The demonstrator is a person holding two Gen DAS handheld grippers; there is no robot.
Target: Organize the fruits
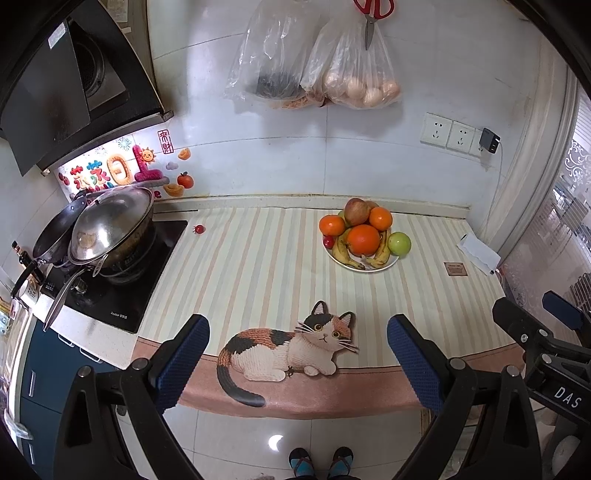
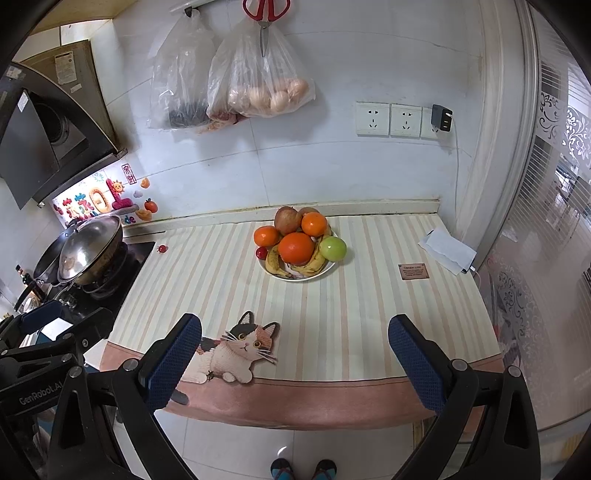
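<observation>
A white plate [image 1: 382, 266] [image 2: 291, 277] at the back of the striped counter holds oranges [image 1: 363, 239] [image 2: 296, 248], bananas [image 1: 343, 253] [image 2: 275, 263], a red apple [image 1: 356, 210] [image 2: 287, 220] and a small red fruit [image 1: 328, 241] [image 2: 261, 252]. A green apple [image 1: 399, 243] [image 2: 333, 248] rests at the plate's right edge. A small red tomato [image 1: 198, 229] [image 2: 162, 249] lies alone on the counter near the stove. My left gripper [image 1: 298, 360] and right gripper [image 2: 294, 363] are both open and empty, held over the counter's front edge.
A stove with a lidded wok [image 1: 110, 229] [image 2: 88, 247] stands at the left. Plastic bags [image 1: 347, 74] [image 2: 258, 88] and red scissors [image 1: 371, 14] hang on the wall. A white paper [image 1: 478, 253] [image 2: 447, 249] and a small brown card [image 1: 456, 268] [image 2: 413, 271] lie at the right.
</observation>
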